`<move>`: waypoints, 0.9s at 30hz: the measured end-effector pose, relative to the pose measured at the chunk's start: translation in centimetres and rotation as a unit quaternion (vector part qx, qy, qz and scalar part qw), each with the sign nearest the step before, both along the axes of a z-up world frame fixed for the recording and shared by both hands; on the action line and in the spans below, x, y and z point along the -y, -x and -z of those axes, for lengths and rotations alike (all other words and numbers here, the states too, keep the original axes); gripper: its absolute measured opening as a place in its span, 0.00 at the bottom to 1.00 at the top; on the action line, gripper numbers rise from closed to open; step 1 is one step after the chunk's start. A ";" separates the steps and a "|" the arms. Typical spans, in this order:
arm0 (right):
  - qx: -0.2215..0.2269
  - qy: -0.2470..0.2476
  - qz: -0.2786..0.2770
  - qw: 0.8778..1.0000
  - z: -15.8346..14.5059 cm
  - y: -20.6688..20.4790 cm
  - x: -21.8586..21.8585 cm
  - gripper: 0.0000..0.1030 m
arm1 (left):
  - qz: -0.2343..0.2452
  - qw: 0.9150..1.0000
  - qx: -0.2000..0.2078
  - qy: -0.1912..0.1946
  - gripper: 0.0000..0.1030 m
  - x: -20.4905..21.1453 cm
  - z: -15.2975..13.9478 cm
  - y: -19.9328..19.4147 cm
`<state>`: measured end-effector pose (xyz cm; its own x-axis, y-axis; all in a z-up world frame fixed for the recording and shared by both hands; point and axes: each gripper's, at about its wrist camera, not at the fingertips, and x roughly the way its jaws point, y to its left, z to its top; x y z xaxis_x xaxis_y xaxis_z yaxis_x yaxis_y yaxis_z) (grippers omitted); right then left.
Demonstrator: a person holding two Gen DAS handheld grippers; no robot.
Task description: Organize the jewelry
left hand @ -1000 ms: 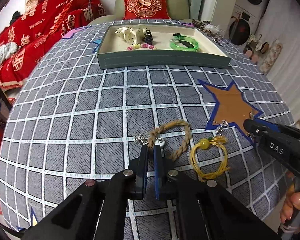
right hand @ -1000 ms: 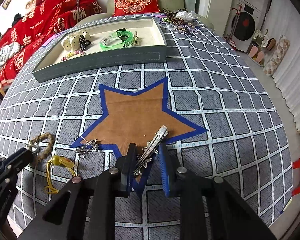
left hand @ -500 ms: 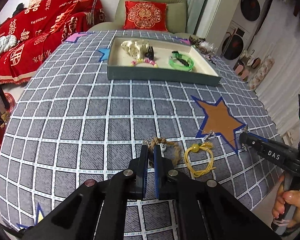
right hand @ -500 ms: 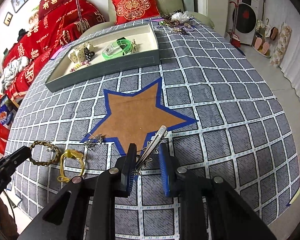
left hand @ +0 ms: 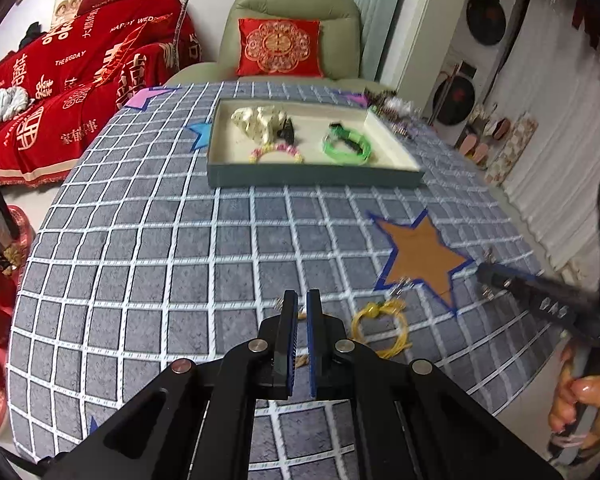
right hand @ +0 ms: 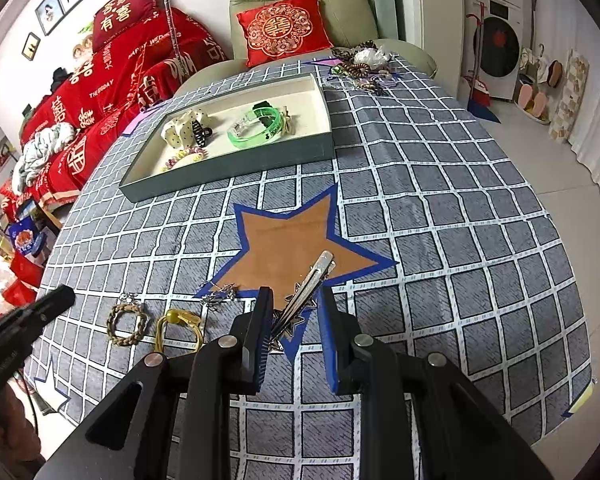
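My left gripper (left hand: 302, 300) has its jaws nearly together and holds nothing; the braided rope bracelet (right hand: 126, 323) lies on the cloth below it, mostly hidden in the left wrist view. A yellow cord bracelet (left hand: 380, 326) lies just right of it, also in the right wrist view (right hand: 179, 328). My right gripper (right hand: 294, 300) is raised and holds a silver star hair clip (right hand: 306, 286) against its left pad; the jaws stand fairly wide. A small silver charm (right hand: 216, 296) lies at the brown star's (right hand: 296, 236) lower left tip.
A grey tray (right hand: 228, 164) at the back holds a dotted scrunchie (right hand: 178, 128), a black claw clip (right hand: 200, 128), a bead bracelet (right hand: 184, 156) and a green bangle (right hand: 256, 124). A jewelry heap (right hand: 360, 66) lies behind it. The table edge is near on the right.
Both grippers have risen and pulled back from the table. The left one has come away from the rope bracelet, which stays on the cloth. The right one lifts the hair clip.
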<state>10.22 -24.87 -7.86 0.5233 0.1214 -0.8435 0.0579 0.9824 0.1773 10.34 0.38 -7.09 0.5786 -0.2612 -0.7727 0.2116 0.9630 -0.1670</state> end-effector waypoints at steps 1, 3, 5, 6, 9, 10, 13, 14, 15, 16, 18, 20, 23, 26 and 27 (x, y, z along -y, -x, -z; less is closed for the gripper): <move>-0.001 0.000 -0.001 1.000 0.1 0.0 -0.1 0.24 | -0.005 1.000 -0.005 -0.012 0.12 0.1 0.5 0.1; -0.004 -0.003 -0.003 1.000 0.3 0.0 -0.3 0.24 | -0.012 1.000 -0.011 -0.023 0.12 0.2 1.3 0.4; -0.008 -0.006 -0.006 1.000 0.5 0.1 -0.4 0.24 | -0.017 0.999 -0.012 -0.028 0.12 0.2 1.7 0.6; -0.009 -0.006 -0.007 1.000 0.6 0.2 -0.5 0.24 | -0.019 0.999 -0.011 -0.028 0.13 0.1 1.8 0.8; -0.010 -0.009 -0.008 1.000 0.8 0.3 -0.5 0.24 | -0.029 0.999 -0.014 -0.027 0.13 -0.4 2.0 0.8; -0.009 -0.010 -0.007 1.000 0.8 0.4 -0.5 0.24 | -0.031 0.999 -0.017 -0.026 0.13 -0.6 2.1 0.9; -0.008 -0.012 -0.006 1.000 0.7 0.4 -0.4 0.24 | -0.041 0.999 -0.025 -0.021 0.44 -1.2 2.4 0.9; -0.007 -0.013 -0.006 1.000 0.7 0.5 -0.4 0.24 | -0.049 0.998 -0.030 -0.024 1.00 -1.5 2.5 0.9; -0.007 -0.014 -0.006 1.000 0.7 0.5 -0.3 0.24 | -0.061 0.997 -0.019 -0.032 1.00 -1.6 2.5 1.0; -0.007 -0.015 -0.006 1.000 0.7 0.5 -0.3 0.24 | -0.059 0.997 -0.015 -0.040 1.00 -1.5 2.5 1.0; -0.007 -0.016 -0.006 1.000 0.8 0.5 -0.3 0.24 | -0.054 0.997 -0.011 -0.051 1.00 -1.2 2.7 0.8; -0.009 -0.018 -0.007 1.000 0.8 0.5 -0.4 0.24 | -0.060 0.996 -0.014 -0.060 1.00 -1.1 3.2 0.1; -0.008 -0.019 -0.008 1.000 0.8 0.6 -0.5 0.24 | -0.065 0.995 -0.022 -0.067 1.00 -1.0 4.0 -1.1; -0.007 -0.019 -0.009 1.000 0.8 0.6 -0.4 0.24 | -0.059 0.995 -0.042 -0.068 0.83 -0.7 5.0 -2.2; -0.007 -0.020 -0.009 1.000 0.8 0.6 -0.4 0.24 | -0.053 0.995 -0.052 -0.063 0.76 -0.7 5.3 -2.6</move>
<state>9.58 -24.44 -8.70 0.5083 0.1636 -0.8455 0.0439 0.9756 0.2151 12.90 1.06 -12.43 0.5123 -0.0994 -0.8530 0.0956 0.9937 -0.0583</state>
